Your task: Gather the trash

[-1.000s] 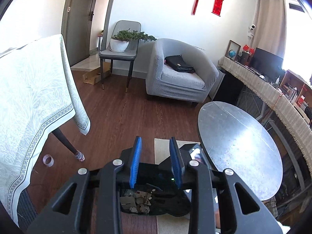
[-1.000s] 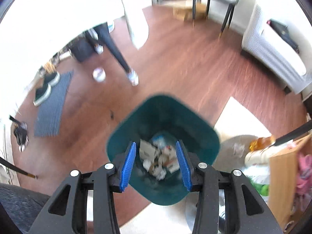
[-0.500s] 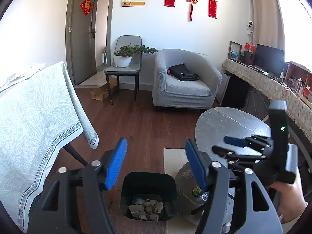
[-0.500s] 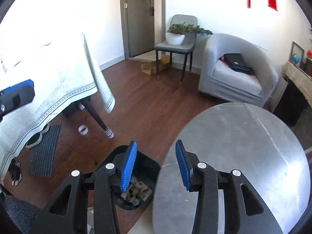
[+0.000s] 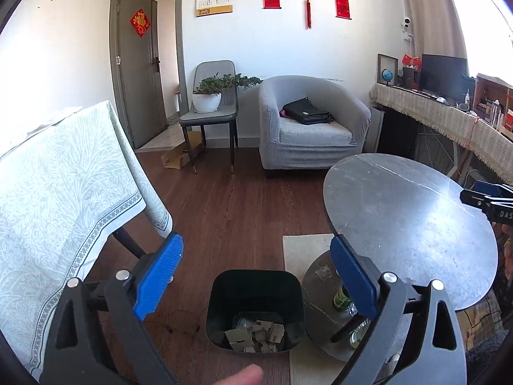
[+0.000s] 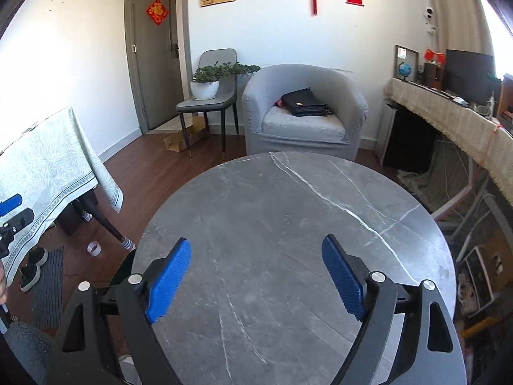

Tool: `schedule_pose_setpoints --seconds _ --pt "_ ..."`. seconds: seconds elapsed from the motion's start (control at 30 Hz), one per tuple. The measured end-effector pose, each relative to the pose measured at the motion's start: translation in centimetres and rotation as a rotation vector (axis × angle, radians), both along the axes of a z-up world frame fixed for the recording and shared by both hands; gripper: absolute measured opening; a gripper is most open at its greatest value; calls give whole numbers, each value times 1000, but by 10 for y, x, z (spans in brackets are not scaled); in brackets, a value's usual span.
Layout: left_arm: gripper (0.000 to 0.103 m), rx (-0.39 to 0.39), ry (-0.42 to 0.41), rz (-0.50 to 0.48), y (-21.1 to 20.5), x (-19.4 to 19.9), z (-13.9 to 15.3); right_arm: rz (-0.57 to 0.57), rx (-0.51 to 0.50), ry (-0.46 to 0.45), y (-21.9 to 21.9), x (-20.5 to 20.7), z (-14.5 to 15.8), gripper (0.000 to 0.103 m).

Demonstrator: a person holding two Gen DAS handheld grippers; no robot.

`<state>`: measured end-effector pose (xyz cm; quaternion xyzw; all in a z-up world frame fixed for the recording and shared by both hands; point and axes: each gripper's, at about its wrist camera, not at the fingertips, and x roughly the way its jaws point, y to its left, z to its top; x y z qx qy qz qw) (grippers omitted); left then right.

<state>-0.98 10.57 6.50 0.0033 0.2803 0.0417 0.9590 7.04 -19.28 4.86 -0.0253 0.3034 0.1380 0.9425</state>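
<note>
A dark green trash bin [image 5: 255, 301] stands on the wood floor beside the round grey marble table [image 5: 407, 221]. Crumpled paper and cardboard scraps [image 5: 255, 333] lie in its bottom. My left gripper [image 5: 256, 272] is open and empty, held above the bin. My right gripper [image 6: 256, 276] is open and empty, held over the bare marble tabletop [image 6: 288, 211]. The right gripper's tip shows at the right edge of the left wrist view [image 5: 487, 199]. In the right wrist view only a sliver of the bin shows, left of the table.
A table with a pale green cloth [image 5: 64, 192] stands at the left. A grey armchair [image 5: 311, 128] with a black bag and a chair with a potted plant [image 5: 211, 96] stand at the back. Bottles [image 5: 341, 298] sit on the table's lower shelf. A tape roll [image 6: 94, 248] lies on the floor.
Both grippers have risen away from the bin and opened wider. The right gripper has swung from over the bin to over the marble tabletop.
</note>
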Motion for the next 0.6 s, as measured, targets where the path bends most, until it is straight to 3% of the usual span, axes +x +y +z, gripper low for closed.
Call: schedule_pose_setpoints --seconds 0.17,0.43,0.6 --pt "95 -25 14 18 -1 -11 -19 -4 -17 -11 -19 -32 -9 98" --pt "95 -47 -2 35 1 -32 -30 42 22 -3 -25 -83 -27 99" --pt "97 -9 -4 42 -3 -40 -39 73 34 -18 -17 -99 -26 99"
